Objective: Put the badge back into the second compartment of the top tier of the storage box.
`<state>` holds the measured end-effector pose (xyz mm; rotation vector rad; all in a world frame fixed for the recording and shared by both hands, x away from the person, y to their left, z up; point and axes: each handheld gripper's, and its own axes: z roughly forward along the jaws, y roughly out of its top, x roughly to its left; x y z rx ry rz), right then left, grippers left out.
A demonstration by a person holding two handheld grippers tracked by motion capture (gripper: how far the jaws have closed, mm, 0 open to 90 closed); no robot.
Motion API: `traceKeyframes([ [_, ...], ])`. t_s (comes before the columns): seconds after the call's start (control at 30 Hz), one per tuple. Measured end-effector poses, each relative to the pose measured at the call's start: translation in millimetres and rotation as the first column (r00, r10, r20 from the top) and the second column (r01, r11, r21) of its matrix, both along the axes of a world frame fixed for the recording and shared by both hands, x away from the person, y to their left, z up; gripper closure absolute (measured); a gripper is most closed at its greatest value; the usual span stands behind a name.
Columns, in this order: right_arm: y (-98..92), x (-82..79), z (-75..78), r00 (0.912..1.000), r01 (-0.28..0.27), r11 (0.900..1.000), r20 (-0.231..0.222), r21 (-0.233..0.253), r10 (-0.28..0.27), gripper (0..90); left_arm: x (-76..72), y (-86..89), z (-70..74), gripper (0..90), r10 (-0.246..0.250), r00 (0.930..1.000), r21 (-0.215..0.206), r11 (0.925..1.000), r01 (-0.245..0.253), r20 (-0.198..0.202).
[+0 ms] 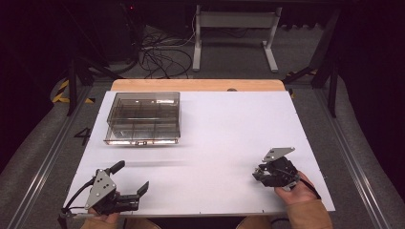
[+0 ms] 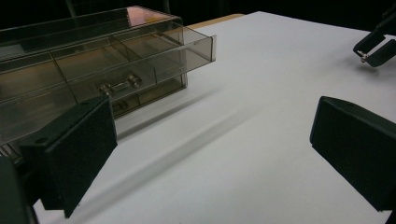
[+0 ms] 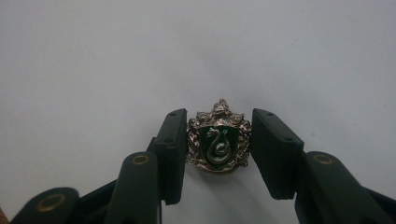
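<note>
A small silver crest badge (image 3: pixel 218 142) with a green snake shield sits on the white table, pinched between the two black jaws of my right gripper (image 3: pixel 218 156). That gripper (image 1: pixel 259 174) rests low at the table's front right; its jaw tips also show in the left gripper view (image 2: pixel 376 46). My left gripper (image 1: pixel 131 175) is at the front left, open wide with nothing between its pads (image 2: pixel 74 154). It points toward a smoky clear drawer box (image 1: pixel 143 117), whose top drawer (image 2: pixel 154 49) is pulled partly out.
The white table top (image 1: pixel 224 124) has a wooden strip (image 1: pixel 196 85) along its far edge. Behind the table stand a white desk frame (image 1: pixel 234 33) and loose cables (image 1: pixel 162 55) on the floor. Metal rails (image 1: pixel 356 157) run along both sides.
</note>
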<state>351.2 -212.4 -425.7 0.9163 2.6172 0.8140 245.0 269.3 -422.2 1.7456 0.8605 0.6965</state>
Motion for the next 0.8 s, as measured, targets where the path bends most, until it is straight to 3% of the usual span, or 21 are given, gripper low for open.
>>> traceKeyframes([
  [0.4,-3.9,-8.2,12.0,0.9954,-0.02,0.994,0.095,0.103,0.01,57.6,0.1,-0.1,-0.1,1.4,0.003,1.0,-0.001,1.0,-0.003,0.001],
  [0.8,-8.0,-10.7,17.1,0.9917,-0.03,0.987,0.129,0.158,0.009,57.6,-0.1,-0.1,-0.1,1.4,0.002,1.0,-0.002,1.0,-0.002,0.001],
])
